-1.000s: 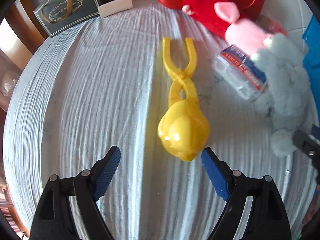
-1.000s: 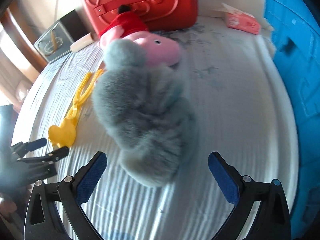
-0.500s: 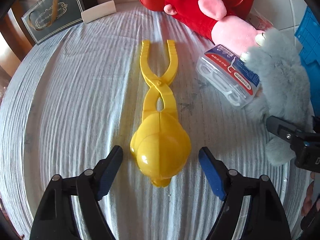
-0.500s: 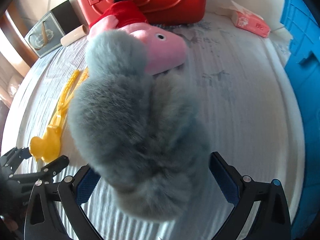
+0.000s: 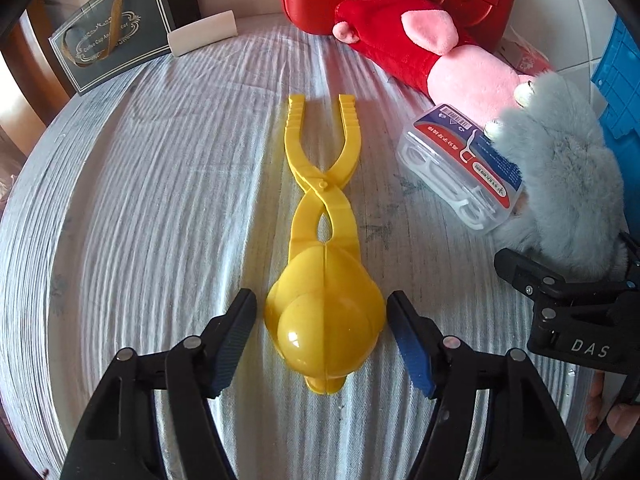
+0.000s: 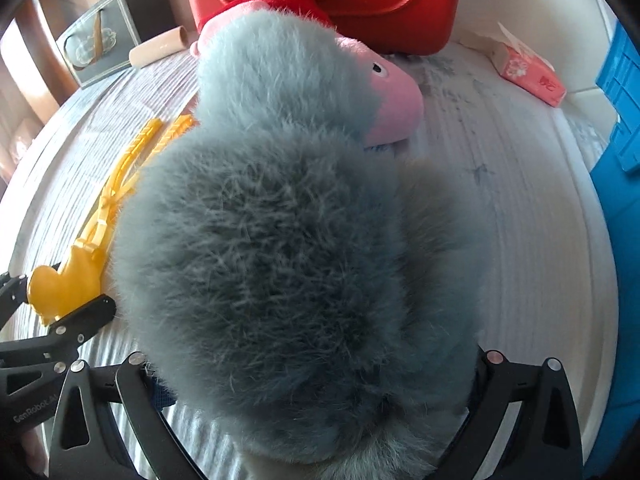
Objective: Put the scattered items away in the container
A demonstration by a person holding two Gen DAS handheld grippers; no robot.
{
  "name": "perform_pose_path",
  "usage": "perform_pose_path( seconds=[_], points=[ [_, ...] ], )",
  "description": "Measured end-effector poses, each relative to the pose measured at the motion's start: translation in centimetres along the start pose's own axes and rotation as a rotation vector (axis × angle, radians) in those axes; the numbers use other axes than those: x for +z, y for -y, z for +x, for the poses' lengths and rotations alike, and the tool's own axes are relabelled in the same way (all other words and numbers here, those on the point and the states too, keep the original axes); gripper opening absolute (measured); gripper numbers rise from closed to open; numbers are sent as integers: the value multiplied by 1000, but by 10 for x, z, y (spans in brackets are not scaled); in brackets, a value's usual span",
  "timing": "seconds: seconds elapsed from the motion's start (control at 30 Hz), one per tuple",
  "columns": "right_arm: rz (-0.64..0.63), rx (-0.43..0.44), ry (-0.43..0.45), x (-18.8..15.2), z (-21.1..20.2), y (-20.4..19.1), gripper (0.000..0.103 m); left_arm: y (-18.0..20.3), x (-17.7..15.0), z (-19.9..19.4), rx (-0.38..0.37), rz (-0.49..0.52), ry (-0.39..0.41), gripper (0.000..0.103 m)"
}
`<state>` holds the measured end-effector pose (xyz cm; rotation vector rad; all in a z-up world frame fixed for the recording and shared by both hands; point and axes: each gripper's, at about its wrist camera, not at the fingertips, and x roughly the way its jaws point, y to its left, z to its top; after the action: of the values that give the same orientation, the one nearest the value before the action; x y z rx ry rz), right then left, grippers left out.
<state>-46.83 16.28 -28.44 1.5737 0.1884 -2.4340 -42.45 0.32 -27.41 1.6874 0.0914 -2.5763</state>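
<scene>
**Both grippers down over their toys**

My left gripper straddles the round mould end of the yellow snowball-maker tongs, which lie flat on the white ribbed cloth, handles pointing away from me. The jaws have just been closing; I still see a thin gap at each blue pad, so no grip yet.

My right gripper sits over the grey furry plush. Fur fills the space between the fingers and hides both pads; I cannot tell whether they press on it or stand wide.

Beside the plush, touching it: a clear box of dental floss picks. Behind that, a pink pig plush in a red dress leans against a red plastic case. The blue crate stands at the right edge. A pink tissue pack lies near it.
</scene>
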Motion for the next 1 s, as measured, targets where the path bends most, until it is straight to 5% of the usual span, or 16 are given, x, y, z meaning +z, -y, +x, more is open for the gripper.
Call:
perform_pose_path(
  seconds=[0.07,0.17,0.43,1.0],
  points=[
    [-4,-11,-9,0,2,-2,99,0,-1,-2,-5,5,8,55],
    [8,-36,-2,1,-7,-1,58,3,-3,-4,2,12,-6,55],
    [28,48,40,-8,-45,0,56,4,-7,-64,39,34,113,55],
    [-76,151,329,-40,-219,-50,56,2,-40,-239,103,-15,415,55]
  ],
)
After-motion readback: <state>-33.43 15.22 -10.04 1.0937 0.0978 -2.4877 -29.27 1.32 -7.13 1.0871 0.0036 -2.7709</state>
